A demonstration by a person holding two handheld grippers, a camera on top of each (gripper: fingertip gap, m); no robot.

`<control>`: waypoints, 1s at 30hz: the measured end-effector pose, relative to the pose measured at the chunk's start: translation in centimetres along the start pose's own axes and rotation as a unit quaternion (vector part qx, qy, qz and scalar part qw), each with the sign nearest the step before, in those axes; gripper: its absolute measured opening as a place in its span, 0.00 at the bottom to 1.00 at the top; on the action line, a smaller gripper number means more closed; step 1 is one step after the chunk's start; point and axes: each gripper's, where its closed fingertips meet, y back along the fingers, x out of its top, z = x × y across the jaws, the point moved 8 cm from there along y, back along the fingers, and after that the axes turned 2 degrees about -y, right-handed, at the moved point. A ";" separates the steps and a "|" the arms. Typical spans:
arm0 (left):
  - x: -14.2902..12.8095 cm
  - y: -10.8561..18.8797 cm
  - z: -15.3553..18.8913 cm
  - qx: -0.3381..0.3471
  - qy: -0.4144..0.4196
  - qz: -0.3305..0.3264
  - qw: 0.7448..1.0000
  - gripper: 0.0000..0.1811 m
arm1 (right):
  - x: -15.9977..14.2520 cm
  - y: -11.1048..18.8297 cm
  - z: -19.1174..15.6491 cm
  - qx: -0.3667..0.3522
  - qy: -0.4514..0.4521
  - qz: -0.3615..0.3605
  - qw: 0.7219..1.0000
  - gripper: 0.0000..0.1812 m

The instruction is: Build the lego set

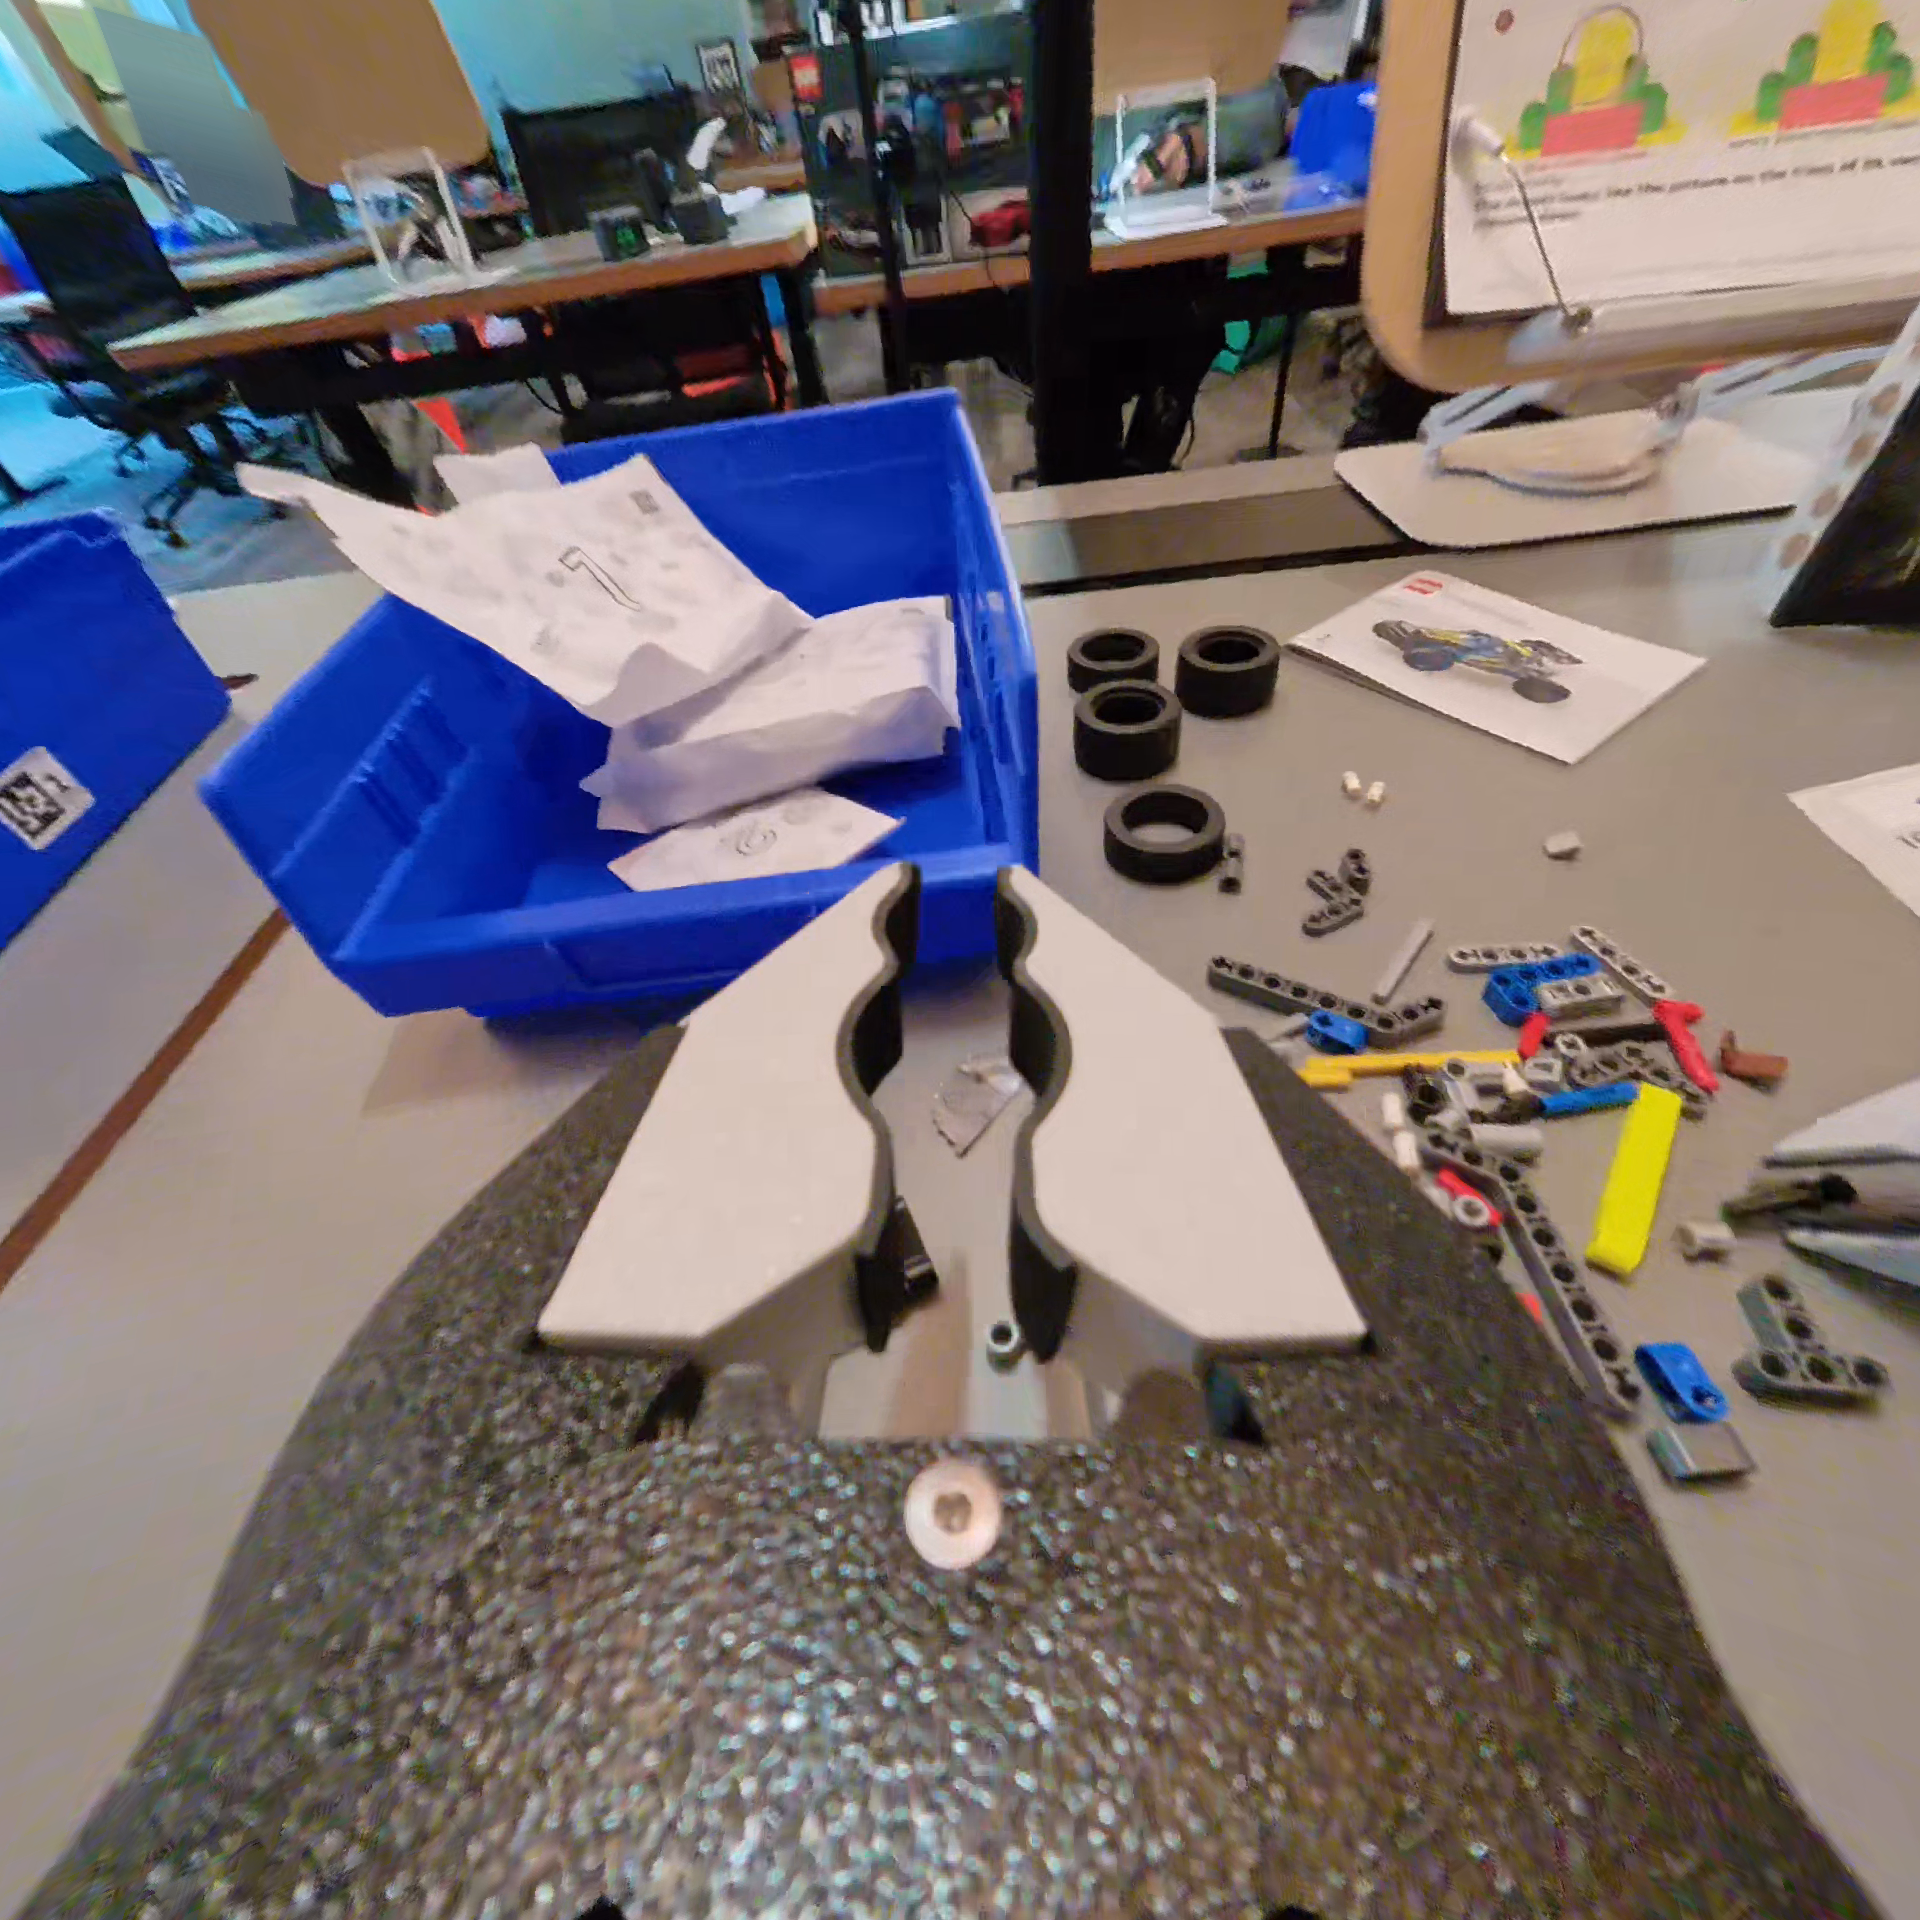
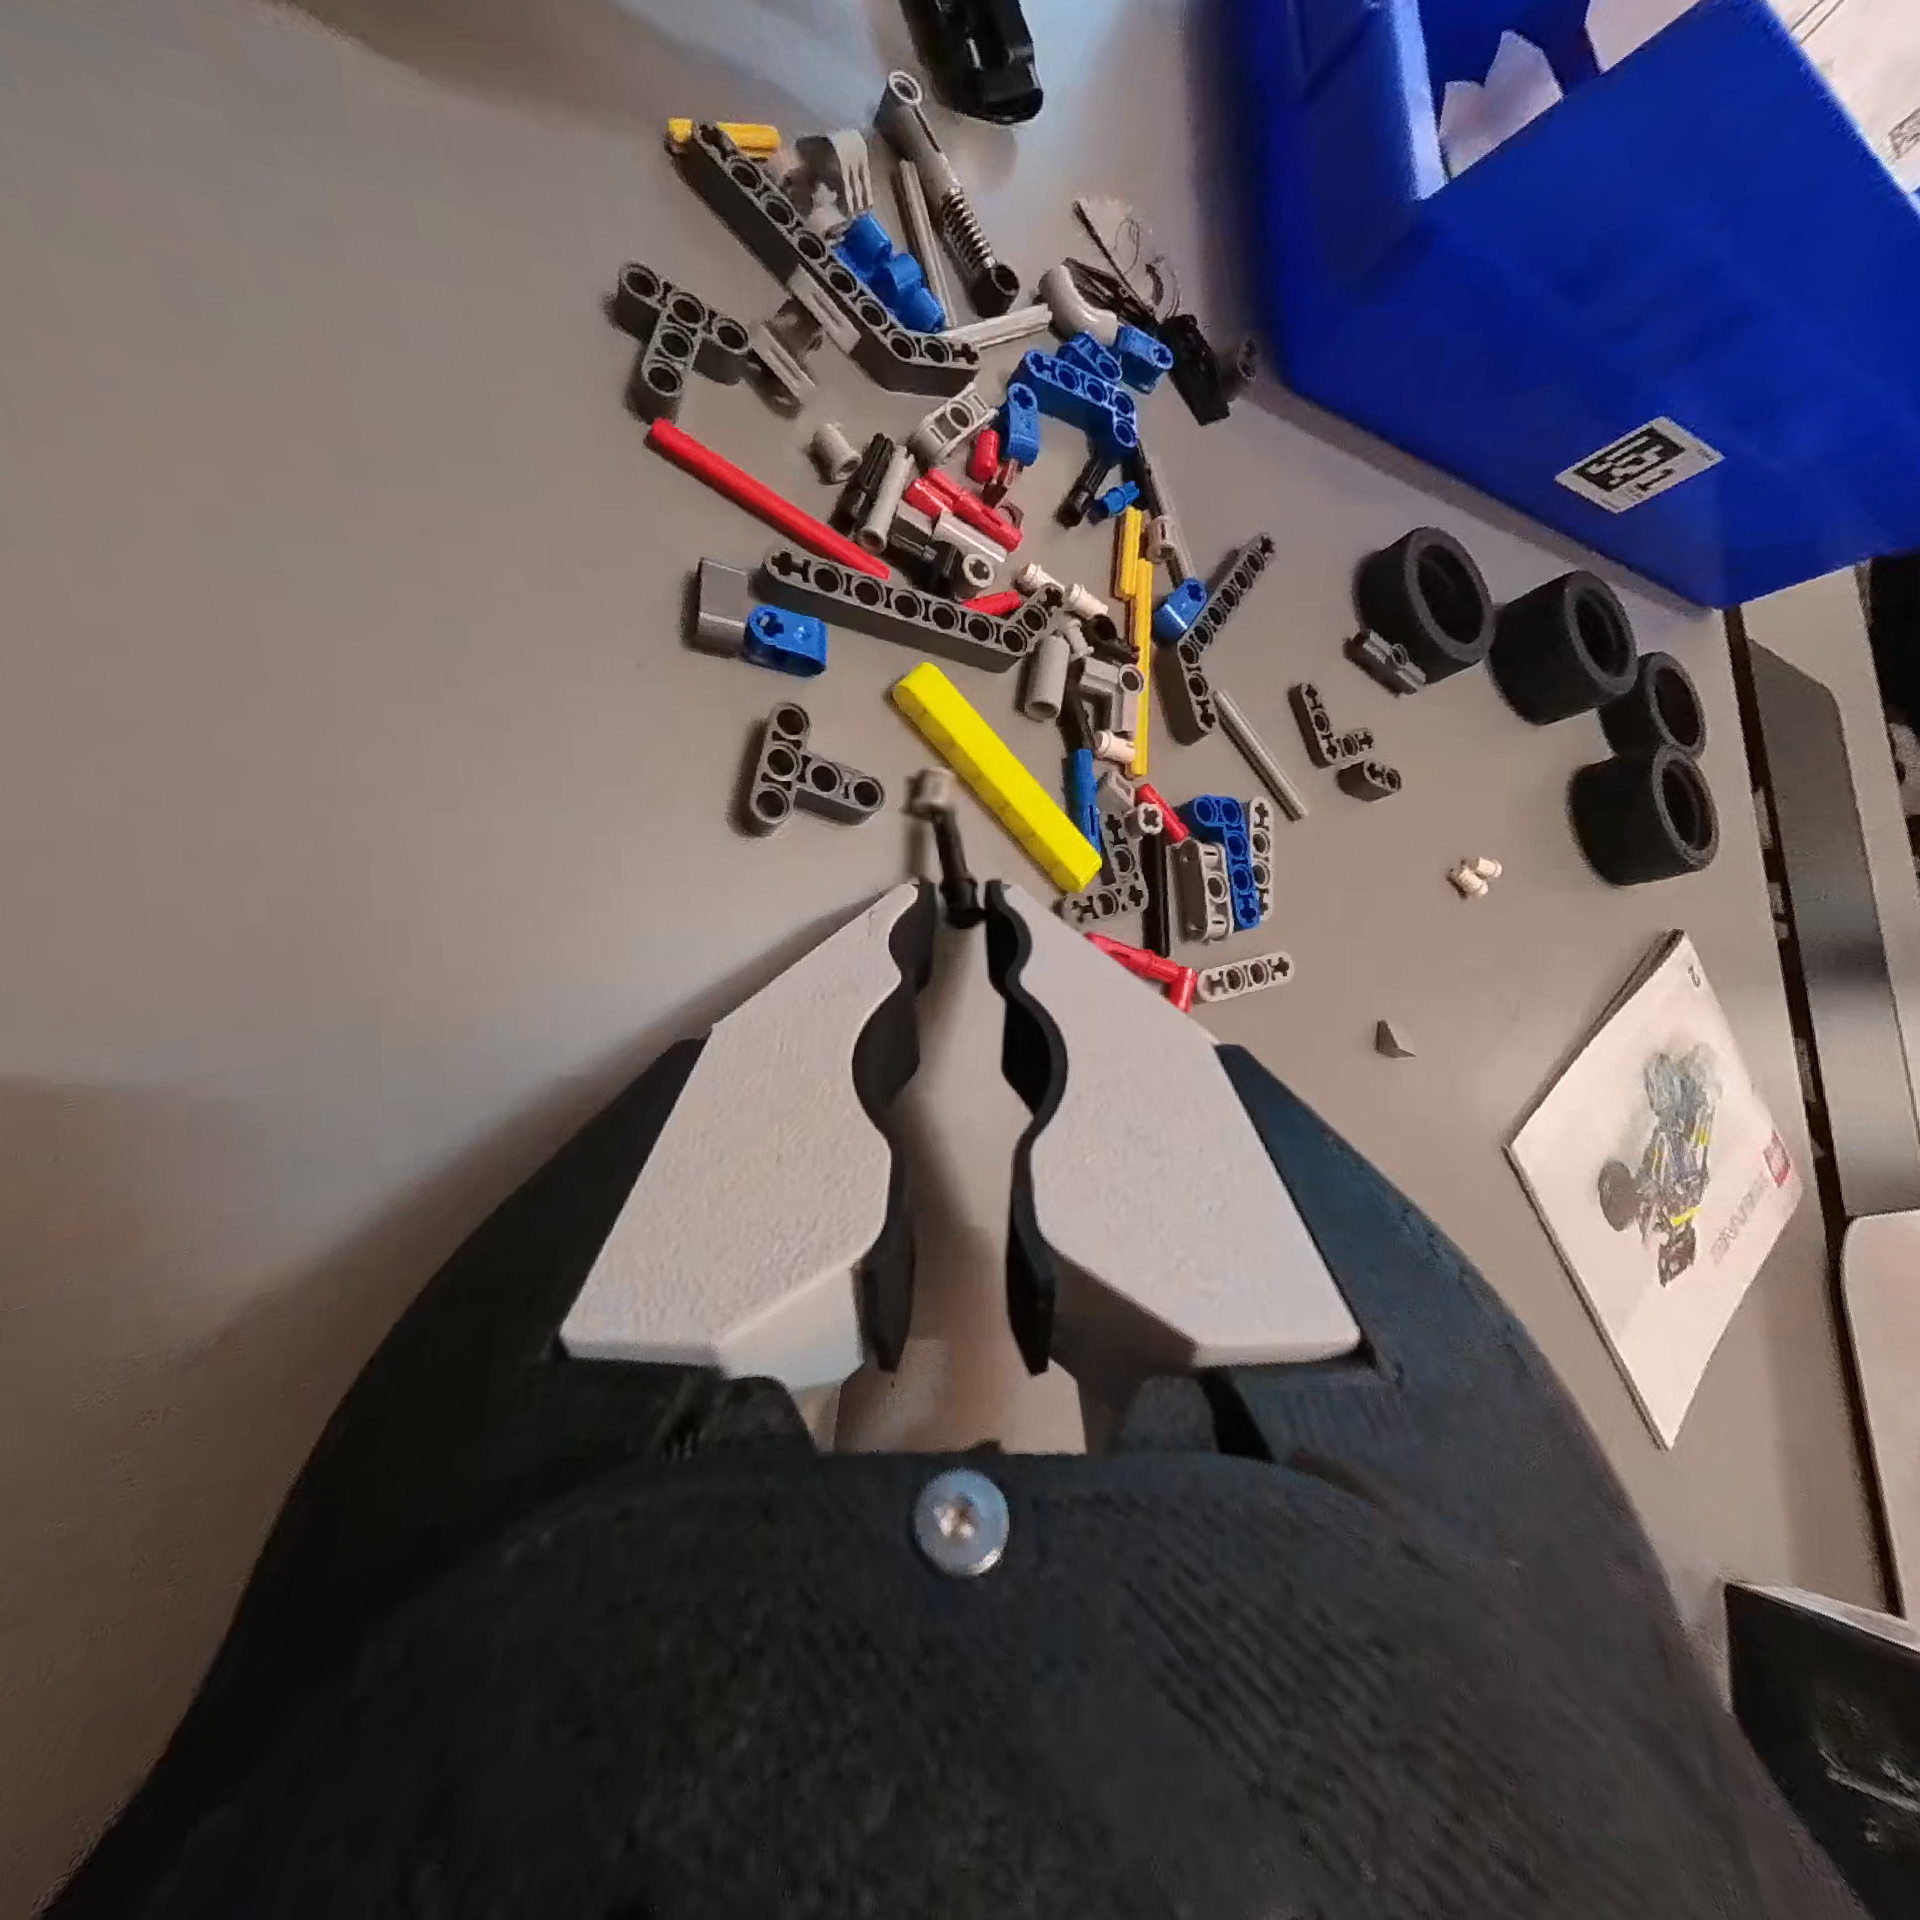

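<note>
Loose Lego Technic parts lie in a pile (image 2: 1039,582) on the grey table; the pile also shows in the left wrist view (image 1: 1538,1101). A yellow beam (image 2: 997,779) lies at its near edge. My right gripper (image 2: 954,891) is nearly closed and pinches a small black pin (image 2: 958,883) with a grey end (image 2: 932,795), just beside the yellow beam and a grey T-shaped piece (image 2: 805,774). My left gripper (image 1: 956,883) is narrowly open and empty, in front of a blue bin (image 1: 665,956). The right gripper shows at the right edge of the left wrist view (image 1: 1849,1195).
Several black tires (image 1: 1127,727) stand right of the bin and also show in the right wrist view (image 2: 1590,649). An instruction booklet (image 1: 1496,660) lies beyond them. Crumpled paper bags (image 1: 623,613) fill the bin. A second blue bin (image 1: 83,707) stands at far left. A foil scrap (image 1: 977,1101) lies under my left fingers. Some 20 cm of space lies between my two pairs of fingers.
</note>
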 end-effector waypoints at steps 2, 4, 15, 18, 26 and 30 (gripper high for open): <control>-0.8 -0.3 -0.1 -0.009 -0.012 -0.029 0.999 0.06 | -0.2 0.3 0.0 -0.012 0.005 0.015 1.000 0.08; -1.4 -0.6 -0.3 -0.014 -0.016 -0.056 0.998 0.06 | -0.5 1.1 0.2 -0.040 0.007 0.051 0.998 0.10; -2.5 -1.3 -0.8 0.004 0.054 -0.053 0.997 0.05 | -2.1 5.1 3.3 -0.278 -0.016 0.224 0.934 0.06; -2.5 -1.5 -0.4 -0.004 0.070 -0.042 0.997 0.05 | -2.4 5.4 3.9 -0.301 -0.038 0.230 0.925 0.10; -2.8 -1.6 -0.3 0.006 0.057 -0.078 0.995 0.05 | -2.7 6.0 4.4 -0.335 -0.058 0.235 0.910 0.10; -3.3 -1.4 -0.6 -0.010 0.069 -0.116 0.991 0.05 | -2.8 6.1 4.6 -0.344 -0.065 0.236 0.907 0.09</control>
